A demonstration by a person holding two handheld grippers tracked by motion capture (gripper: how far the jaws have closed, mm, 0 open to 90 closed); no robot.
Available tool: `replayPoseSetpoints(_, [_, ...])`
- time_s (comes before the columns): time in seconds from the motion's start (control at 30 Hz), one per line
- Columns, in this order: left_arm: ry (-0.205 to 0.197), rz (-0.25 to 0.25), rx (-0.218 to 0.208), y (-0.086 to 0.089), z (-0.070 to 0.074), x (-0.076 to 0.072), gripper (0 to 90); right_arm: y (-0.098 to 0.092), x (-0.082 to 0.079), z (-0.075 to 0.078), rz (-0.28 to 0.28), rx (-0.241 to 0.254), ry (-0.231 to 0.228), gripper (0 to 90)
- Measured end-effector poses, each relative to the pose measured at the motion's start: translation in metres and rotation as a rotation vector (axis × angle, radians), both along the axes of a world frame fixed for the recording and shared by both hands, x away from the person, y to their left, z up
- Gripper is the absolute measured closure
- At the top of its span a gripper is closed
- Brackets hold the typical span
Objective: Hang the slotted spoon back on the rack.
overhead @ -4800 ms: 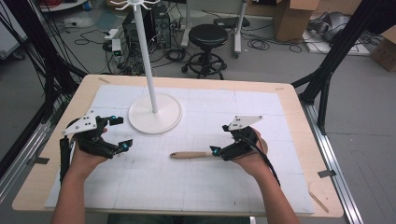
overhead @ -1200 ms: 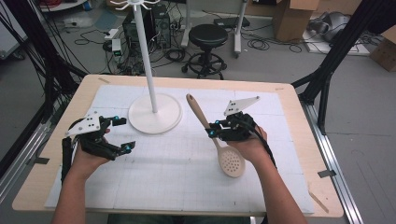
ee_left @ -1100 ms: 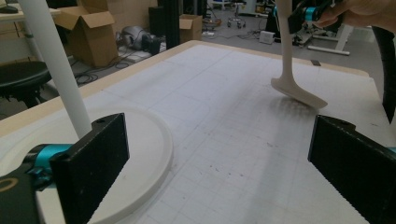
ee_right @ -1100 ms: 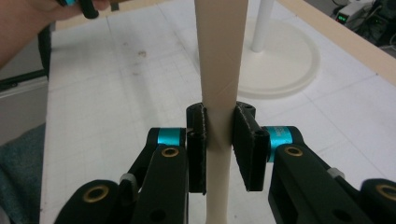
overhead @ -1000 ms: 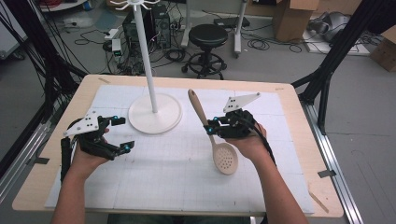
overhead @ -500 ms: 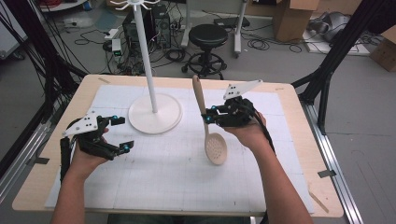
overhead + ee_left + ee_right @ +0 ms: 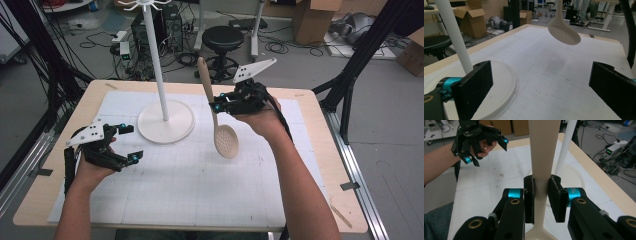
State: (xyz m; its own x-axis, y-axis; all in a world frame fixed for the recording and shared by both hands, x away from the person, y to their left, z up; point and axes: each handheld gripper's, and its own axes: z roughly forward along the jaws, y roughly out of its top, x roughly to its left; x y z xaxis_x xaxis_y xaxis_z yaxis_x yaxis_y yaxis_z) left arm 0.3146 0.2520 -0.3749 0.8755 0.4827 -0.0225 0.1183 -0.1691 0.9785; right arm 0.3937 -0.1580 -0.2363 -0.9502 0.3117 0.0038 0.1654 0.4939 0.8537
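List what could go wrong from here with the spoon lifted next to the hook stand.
1. The right gripper clamps the slotted spoon at only one spot on its handle, with the bowl hanging below; it may swing or slip in the jaws.
2. The stand's white pole is close beside the handle; a bump might rock the stand.
3. The left gripper, jaws open, rests off the stand's base, so nothing steadies it.
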Motion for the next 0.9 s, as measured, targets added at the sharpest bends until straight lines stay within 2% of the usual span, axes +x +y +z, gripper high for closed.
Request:
replayPoseSetpoints(0.1, [-0.004,-0.003,-0.007,0.001,0.001,0.0,5.8,0.004,0.005,0.008,0.004,-0.003,0.002,76.0])
replayPoseSetpoints(0.27, [-0.003,0.002,-0.012,0.002,0.001,0.0,5.8,0.014,0.017,0.021,0.008,-0.012,-0.025,76.0])
replayPoseSetpoints(0.63, [-0.001,-0.001,-0.018,0.004,0.001,0.0,5.8,0.042,0.037,0.045,0.002,-0.029,-0.034,76.0])
replayPoseSetpoints(0.9, [-0.003,0.0,-0.028,0.004,0.002,0.0,5.8,0.054,0.05,0.059,-0.014,-0.038,-0.034,76.0])
